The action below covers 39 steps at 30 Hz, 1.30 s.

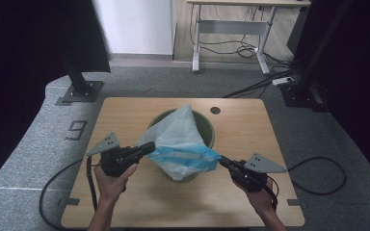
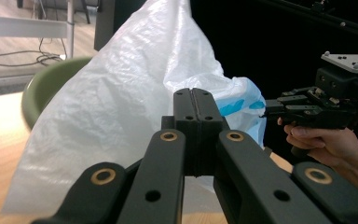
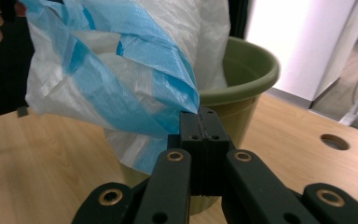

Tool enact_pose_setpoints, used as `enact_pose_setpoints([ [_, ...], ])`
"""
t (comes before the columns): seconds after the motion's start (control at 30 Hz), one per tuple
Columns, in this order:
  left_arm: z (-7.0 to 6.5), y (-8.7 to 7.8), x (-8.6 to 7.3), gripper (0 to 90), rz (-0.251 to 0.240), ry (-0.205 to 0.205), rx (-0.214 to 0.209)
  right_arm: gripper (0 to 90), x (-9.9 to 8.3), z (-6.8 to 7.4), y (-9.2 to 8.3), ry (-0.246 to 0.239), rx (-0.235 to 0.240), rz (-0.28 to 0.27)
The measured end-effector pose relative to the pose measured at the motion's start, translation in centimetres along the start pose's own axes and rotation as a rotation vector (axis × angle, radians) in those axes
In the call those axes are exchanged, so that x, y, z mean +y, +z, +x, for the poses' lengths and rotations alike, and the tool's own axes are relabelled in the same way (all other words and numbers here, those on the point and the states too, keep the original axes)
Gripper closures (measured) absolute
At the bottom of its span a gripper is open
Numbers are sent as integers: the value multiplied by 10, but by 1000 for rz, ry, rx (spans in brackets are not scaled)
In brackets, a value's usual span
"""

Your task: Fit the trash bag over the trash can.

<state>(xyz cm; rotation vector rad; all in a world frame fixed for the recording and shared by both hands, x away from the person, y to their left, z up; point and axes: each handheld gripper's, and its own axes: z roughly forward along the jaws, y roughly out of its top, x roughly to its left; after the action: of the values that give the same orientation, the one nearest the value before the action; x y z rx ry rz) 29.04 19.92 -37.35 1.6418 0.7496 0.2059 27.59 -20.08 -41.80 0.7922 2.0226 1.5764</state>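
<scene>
A thin, crinkled white plastic bag (image 1: 180, 139) with a blue band along its open edge is seen draped over a green bin (image 1: 207, 127) at the middle of the wooden table (image 1: 125, 115). Its closed end is peaked toward twelve o'clock, while the blue edge is stretched from nine to three o'clock across the bin's near side.

The left gripper (image 1: 147, 148) is clamped on the bag at its nine o'clock end, jaws pressed together on the film. The right gripper (image 1: 221, 160) is pinched on the blue edge at the three o'clock end, jaws likewise closed.

The bin's rim is left uncovered at twelve to two o'clock. Bare tabletop is found at six o'clock, between the person's forearms, and at nine and three o'clock toward the table edges. A round cable hole (image 1: 215, 110) is set near the far edge at one o'clock.
</scene>
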Motion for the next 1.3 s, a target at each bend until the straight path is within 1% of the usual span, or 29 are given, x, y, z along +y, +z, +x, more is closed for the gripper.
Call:
enact_pose_setpoints([
  [0.1, 5, -6, -8, 900, 3, -8, 17, 889, -8, 3, 2, 2, 14, 16],
  [0.3, 17, -11, -24, 900, 7, -48, 38, 890, -25, 6, 9, 17, 38, 58],
  [0.43, 20, -14, -29, 900, 6, -59, 50, 890, -34, 9, 12, 28, 60, 74],
  [0.63, 24, -14, -35, 900, 15, -71, 61, 889, -50, 7, 16, 83, 99, 98],
  [0.77, 26, -12, -40, 900, 19, -78, 70, 879, -55, 8, 14, 86, 113, 95],
  [0.8, 27, -12, -40, 900, 18, -77, 72, 818, -53, 7, 12, 81, 109, 88],
  [0.83, 27, -13, -40, 900, 17, -77, 71, 737, -51, 6, 8, 80, 107, 71],
  [0.87, 27, -13, -40, 900, 17, -75, 70, 681, -47, 5, 2, 87, 98, 48],
  [0.97, 27, -15, -39, 900, 15, -71, 73, 604, -33, -2, -15, 104, 107, -19],
  [1.07, 26, -17, -39, 900, 11, -70, 75, 560, -15, -11, -27, 98, 87, -65],
  [1.13, 26, -17, -39, 900, 9, -70, 74, 555, -4, -18, -30, 91, 65, -83],
  [1.2, 26, -17, -39, 900, 10, -72, 73, 552, 5, -25, -25, 83, 50, -81],
  [1.3, 26, -14, -39, 900, 16, -71, 71, 541, 15, -29, -9, 86, 66, -64],
])
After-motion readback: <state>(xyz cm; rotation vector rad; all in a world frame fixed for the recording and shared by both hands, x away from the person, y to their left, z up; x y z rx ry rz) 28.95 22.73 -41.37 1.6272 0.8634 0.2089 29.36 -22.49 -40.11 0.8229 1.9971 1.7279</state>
